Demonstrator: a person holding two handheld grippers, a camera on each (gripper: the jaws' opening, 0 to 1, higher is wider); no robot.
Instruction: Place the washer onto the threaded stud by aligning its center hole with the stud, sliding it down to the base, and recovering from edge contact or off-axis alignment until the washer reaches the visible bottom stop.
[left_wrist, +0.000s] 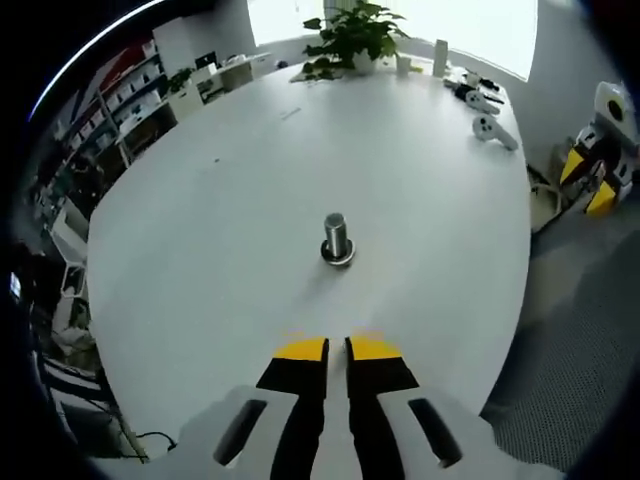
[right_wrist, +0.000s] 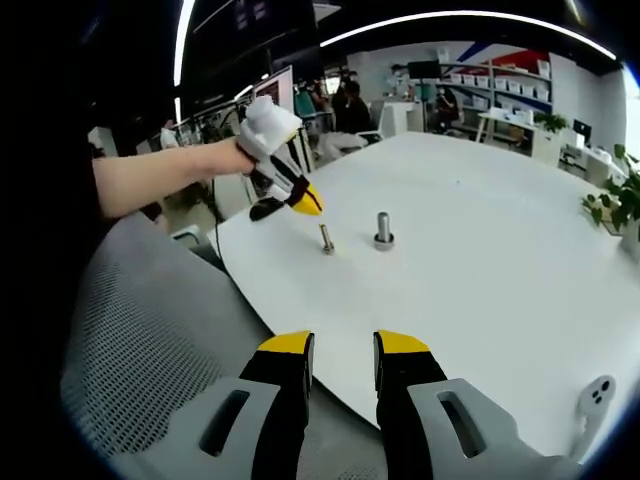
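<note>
stud (left_wrist: 334, 236): upright on the table (left_wrist: 200, 200), mid-surface, washer (left_wrist: 337, 256) looks seated at its base (collar ring around the foot).
second pin (right_wrist: 326, 238): I see a thin one just beside the stud in the right gripper view (can't tell what it is).
left gripper (left_wrist: 337, 347): jaws nearly together, holding nothing, backed off from stud.
right gripper (right_wrist: 343, 343): jaws parted, empty, at table edge.
progress: I judge it done; only a seating check left.
</note>
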